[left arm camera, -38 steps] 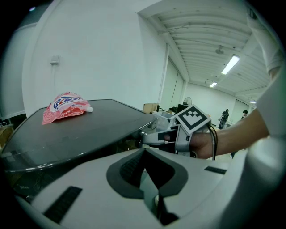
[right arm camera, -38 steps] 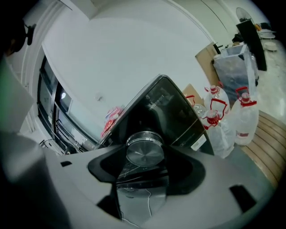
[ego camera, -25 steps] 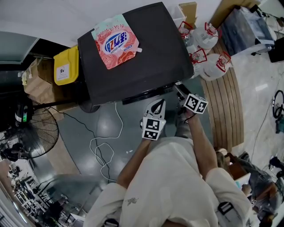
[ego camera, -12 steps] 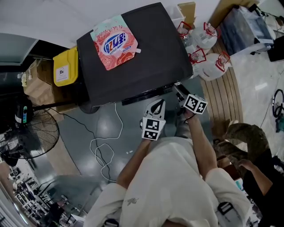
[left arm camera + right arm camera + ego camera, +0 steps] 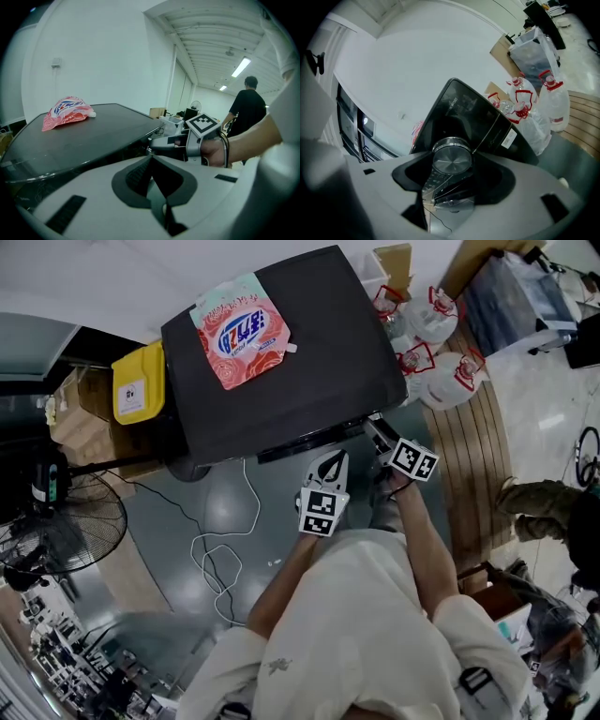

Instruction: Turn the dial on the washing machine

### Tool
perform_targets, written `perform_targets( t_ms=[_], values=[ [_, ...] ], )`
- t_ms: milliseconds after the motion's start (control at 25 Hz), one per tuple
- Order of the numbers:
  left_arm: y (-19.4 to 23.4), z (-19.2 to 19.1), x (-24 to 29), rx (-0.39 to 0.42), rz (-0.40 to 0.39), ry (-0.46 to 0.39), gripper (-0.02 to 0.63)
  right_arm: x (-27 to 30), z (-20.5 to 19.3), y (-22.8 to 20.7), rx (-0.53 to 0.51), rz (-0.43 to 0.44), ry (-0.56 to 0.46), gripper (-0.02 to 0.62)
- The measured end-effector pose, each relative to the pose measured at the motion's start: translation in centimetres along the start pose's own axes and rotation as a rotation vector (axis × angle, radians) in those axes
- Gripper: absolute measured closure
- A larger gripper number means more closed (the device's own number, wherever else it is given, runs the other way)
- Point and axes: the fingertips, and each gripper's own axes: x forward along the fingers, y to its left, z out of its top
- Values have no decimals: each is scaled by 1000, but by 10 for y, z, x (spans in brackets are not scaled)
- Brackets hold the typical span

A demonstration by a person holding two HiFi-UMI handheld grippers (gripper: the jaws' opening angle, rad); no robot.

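- White walls (image 5: 93, 56) and a grey floor (image 5: 216, 502) are framing a black washer (image 5: 281, 362) at mid-room.
- A pink pouch (image 5: 242, 329) is lying flat on the washer's lid, toward its back left corner.
- A yellow bin (image 5: 141, 381) is standing just beside the washer's left side.
- Clear jugs (image 5: 441, 343) with red handles are crowding near the washer's right side.
- A fan (image 5: 66, 531) is standing well left of the washer's front, and a white cord (image 5: 220, 559) is trailing across the floor in front of it.
- A person in a white shirt (image 5: 356, 634) is facing the washer's front, holding both grippers at its front edge.
- The right gripper (image 5: 452, 151) is reaching to the washer's front right corner, its jaws standing partly apart and pressing on the rim of the dial (image 5: 451, 161).
- The dial, round and silver, is sitting on the washer's front panel.
- The left gripper (image 5: 151, 159) is hovering just before the washer's front edge, its jaws meeting with nothing between them.
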Motion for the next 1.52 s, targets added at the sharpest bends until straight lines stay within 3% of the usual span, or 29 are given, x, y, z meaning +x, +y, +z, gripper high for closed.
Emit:
perform_targets(
  t_ms=[880,1520],
  values=[
    [-1,-2,3,13,-12,8,594,0,-3,-4,272,98,-59,318],
    [-1,-2,6,13,-19,13,594,2,-4,-7,410,142,-102,318]
  ],
)
